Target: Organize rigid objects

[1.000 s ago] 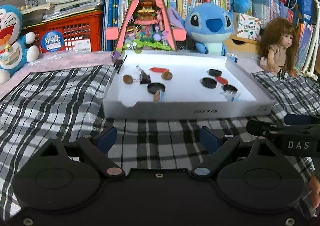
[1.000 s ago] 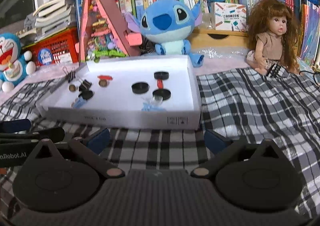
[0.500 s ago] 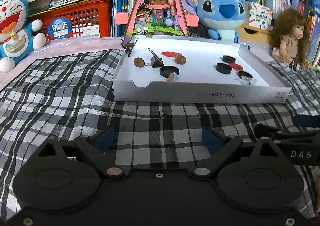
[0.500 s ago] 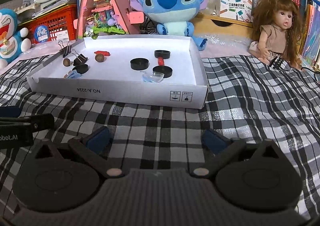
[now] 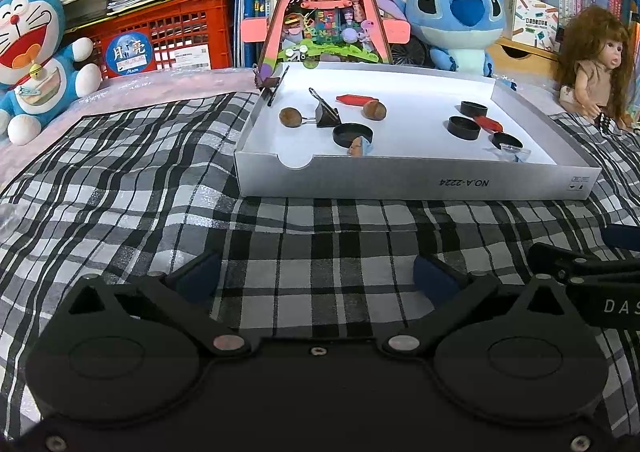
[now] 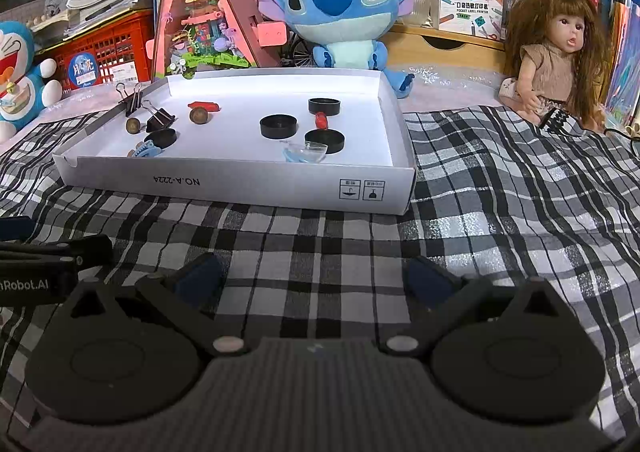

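Observation:
A shallow white box (image 5: 416,182) (image 6: 240,184) lies on the checked cloth ahead of both grippers. In it are black round lids (image 5: 352,133) (image 6: 278,126), red pieces (image 5: 356,99) (image 6: 204,106), brown nuts (image 5: 289,117) (image 6: 198,115), a binder clip (image 5: 326,114) (image 6: 160,118), a clear cup (image 5: 514,151) (image 6: 306,152) and a small blue figure (image 5: 359,146) (image 6: 144,150). Another binder clip (image 6: 130,96) grips the box's left wall. My left gripper (image 5: 316,276) is open and empty, short of the box. My right gripper (image 6: 316,276) is also open and empty.
Behind the box stand a pink triangular toy house (image 5: 326,0), a Stitch plush (image 6: 344,8), a doll (image 6: 560,52), a Doraemon plush (image 5: 32,52), a red crate (image 5: 160,36) and bookshelves. Each gripper's side shows in the other's view (image 5: 592,276) (image 6: 44,264).
Both grippers have drawn back from the box and risen a little; the box now looks farther off. Both stay open and empty.

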Demonstrator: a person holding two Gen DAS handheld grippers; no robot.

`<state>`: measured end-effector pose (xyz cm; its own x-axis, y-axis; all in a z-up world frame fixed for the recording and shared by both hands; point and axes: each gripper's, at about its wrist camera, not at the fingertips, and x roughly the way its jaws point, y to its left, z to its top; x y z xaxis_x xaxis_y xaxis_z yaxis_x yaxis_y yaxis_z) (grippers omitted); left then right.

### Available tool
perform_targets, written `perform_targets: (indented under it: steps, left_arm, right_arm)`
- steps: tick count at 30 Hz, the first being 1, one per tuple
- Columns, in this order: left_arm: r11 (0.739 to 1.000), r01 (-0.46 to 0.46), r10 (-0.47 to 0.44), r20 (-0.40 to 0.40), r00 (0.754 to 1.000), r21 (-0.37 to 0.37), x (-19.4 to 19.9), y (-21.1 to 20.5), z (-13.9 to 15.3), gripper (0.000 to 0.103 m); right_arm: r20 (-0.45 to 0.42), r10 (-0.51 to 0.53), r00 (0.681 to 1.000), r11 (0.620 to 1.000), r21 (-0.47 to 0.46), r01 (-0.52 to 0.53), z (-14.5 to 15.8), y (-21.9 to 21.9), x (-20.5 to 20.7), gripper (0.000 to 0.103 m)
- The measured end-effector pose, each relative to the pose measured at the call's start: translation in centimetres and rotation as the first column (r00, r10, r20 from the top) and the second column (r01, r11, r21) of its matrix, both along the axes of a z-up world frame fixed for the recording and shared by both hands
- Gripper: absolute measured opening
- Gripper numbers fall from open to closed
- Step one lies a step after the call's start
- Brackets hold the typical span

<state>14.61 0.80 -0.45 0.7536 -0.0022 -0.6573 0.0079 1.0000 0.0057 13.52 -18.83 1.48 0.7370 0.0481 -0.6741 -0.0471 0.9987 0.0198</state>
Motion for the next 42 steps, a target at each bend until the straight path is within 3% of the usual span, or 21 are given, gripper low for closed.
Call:
perform_targets:
  steps: [42]
  left_arm:
    - [1.0,-0.004,0.004,0.007,1.0,0.0,0.38,0.12,-0.15,0.103]
  right_arm:
    - [0.0,-0.001,1.0,1.0,0.005,0.001,-0.01,-0.12,-0.02,0.103]
